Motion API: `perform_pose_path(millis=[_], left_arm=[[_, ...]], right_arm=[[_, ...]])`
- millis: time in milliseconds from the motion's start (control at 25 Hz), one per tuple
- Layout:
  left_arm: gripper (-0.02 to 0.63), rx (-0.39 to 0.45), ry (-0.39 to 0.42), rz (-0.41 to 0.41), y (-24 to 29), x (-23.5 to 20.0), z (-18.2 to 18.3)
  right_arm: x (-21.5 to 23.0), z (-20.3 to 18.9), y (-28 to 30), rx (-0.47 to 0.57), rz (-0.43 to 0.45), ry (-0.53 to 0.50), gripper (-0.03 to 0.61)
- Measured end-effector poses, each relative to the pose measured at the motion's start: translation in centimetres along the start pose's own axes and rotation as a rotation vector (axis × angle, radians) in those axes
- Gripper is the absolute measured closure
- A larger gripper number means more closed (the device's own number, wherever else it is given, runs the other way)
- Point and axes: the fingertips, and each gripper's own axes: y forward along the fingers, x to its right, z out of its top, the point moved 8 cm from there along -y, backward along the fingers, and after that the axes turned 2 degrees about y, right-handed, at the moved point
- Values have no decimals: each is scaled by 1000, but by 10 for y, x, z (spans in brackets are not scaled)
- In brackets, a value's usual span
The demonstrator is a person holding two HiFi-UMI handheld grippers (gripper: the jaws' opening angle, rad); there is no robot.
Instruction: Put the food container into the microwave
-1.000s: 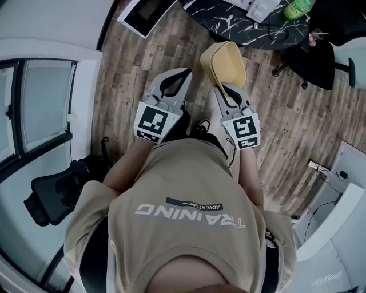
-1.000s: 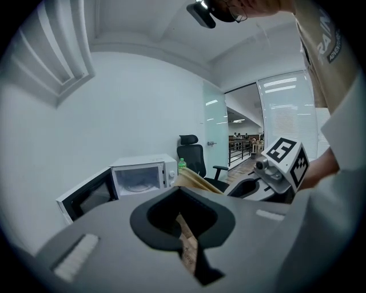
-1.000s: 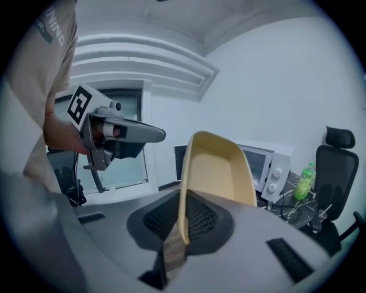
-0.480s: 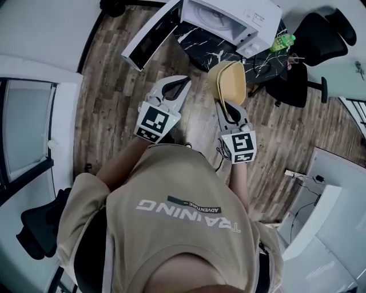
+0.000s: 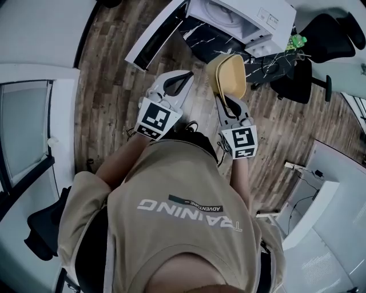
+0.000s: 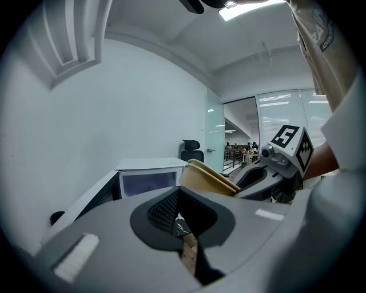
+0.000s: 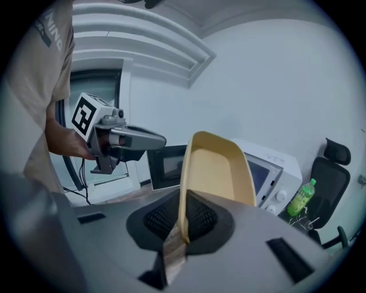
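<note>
Head view: our right gripper (image 5: 227, 98) clamps the near rim of the one food container (image 5: 227, 73). The container's long axis runs on from the jaws toward the one microwave (image 5: 246, 14) ahead, whose door (image 5: 153, 39) stands open ahead-left.

Left gripper view: the left gripper (image 6: 180, 216) is closed on nothing, beside the container.

Right gripper view: the microwave lies ahead-right, past the container's far end, so we judge this hand the nearer.

Open microwave (image 5: 243, 16) cavity faces the food container (image 5: 229, 75) with clear air between; swung-out door (image 5: 153, 39) juts at left, green bottle (image 5: 296, 41) at right.
</note>
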Motion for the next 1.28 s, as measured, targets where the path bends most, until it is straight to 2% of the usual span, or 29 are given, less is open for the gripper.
perform_pose_path(millis=[240, 440, 680, 920, 1080, 1280], left_arm=[[623, -38, 5, 33, 15, -4, 0], [623, -58, 6, 118, 33, -5, 17], [623, -47, 46, 160, 78, 1, 56], [623, -80, 41, 220, 119, 6, 62], [623, -119, 37, 232, 139, 7, 61], [623, -138, 8, 191, 158, 15, 61]], right_arm=[[18, -8, 21, 7, 63, 13, 552], [44, -5, 41, 48, 151, -9, 552], [100, -4, 43, 65, 202, -21, 552], [142, -21, 50, 53, 269, -32, 552], [153, -29, 57, 47, 326, -36, 552], [167, -40, 65, 38, 347, -23, 552]])
